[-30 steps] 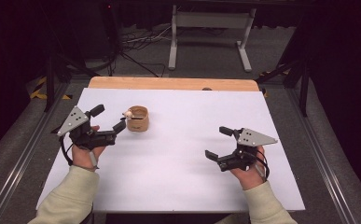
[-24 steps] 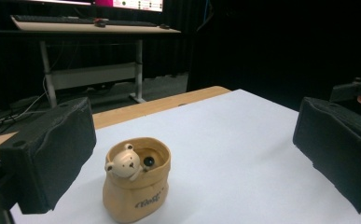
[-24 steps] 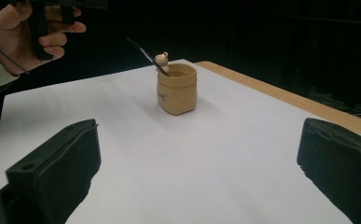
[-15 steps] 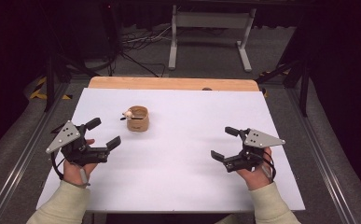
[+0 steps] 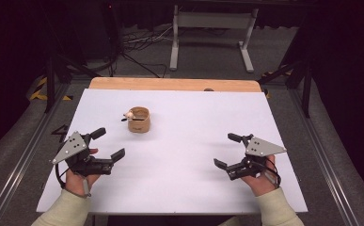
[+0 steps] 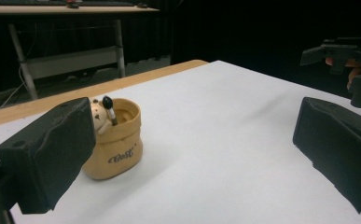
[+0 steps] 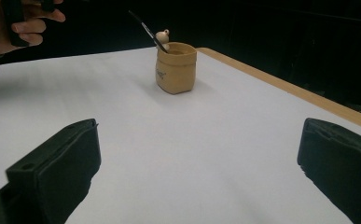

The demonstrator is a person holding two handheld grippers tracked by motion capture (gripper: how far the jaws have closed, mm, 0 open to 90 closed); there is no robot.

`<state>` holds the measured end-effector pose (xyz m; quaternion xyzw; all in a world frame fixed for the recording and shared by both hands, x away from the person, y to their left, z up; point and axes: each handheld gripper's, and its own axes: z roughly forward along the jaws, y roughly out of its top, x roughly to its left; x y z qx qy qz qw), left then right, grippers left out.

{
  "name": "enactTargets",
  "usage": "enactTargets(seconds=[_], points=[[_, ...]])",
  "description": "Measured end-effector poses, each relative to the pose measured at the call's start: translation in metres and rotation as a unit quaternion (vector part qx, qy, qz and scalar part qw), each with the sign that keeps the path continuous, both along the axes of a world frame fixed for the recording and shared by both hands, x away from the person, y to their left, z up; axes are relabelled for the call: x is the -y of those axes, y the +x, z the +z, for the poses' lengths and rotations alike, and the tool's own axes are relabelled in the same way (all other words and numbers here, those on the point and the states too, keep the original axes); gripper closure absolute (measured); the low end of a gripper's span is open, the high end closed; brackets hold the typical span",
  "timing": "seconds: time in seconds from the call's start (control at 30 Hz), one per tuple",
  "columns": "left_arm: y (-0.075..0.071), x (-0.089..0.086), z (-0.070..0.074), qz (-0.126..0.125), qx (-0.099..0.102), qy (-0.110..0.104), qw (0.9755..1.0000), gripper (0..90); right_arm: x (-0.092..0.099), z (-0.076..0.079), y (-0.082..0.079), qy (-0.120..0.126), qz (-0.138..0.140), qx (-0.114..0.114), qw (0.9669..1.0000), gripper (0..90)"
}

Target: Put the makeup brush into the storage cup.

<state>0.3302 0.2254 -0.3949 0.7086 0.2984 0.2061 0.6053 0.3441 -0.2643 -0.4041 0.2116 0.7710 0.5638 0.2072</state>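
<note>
Since the earlier frames, left tongs have drawn back from the tan pot toward the near left corner of the bench; right tongs have shifted only slightly toward the near right edge. Tan pot has not moved.

Left tongs: jaws spread wide, nothing between them. In the left gripper view the two black jaws stand far apart, with the pot beyond the left jaw and clear of it.

Right tongs: jaws likewise spread wide and empty, held over bare white surface, well apart from the pot.

Tan pot: upright on the white bench top, left of centre and toward the far side, nearer the left tongs than the right. A small bear figure sits at its rim, and a thin dark-tipped stick leans out of the mouth. Dark lettering shows on the wall; unreadable.

Bench: a wooden strip runs along the far edge.
</note>
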Motion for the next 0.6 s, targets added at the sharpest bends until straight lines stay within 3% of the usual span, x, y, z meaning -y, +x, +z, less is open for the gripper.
enactTargets(seconds=[0.23, 0.5, 0.6], points=[[-0.005, 0.004, -0.017, -0.004, -0.015, -0.006, 0.9999, 0.2, 0.002, -0.010, -0.001, 0.002, -0.003, -0.004, 1.0000, 0.0], [-0.009, 0.008, -0.029, -0.004, -0.008, -0.002, 1.0000, 0.2, 0.005, -0.019, -0.002, 0.018, -0.008, -0.002, 0.9998, 0.0], [-0.007, 0.009, -0.035, -0.006, -0.016, 0.000, 0.9999, 0.2, 0.005, -0.023, -0.003, 0.023, -0.009, -0.004, 0.9997, 0.0]])
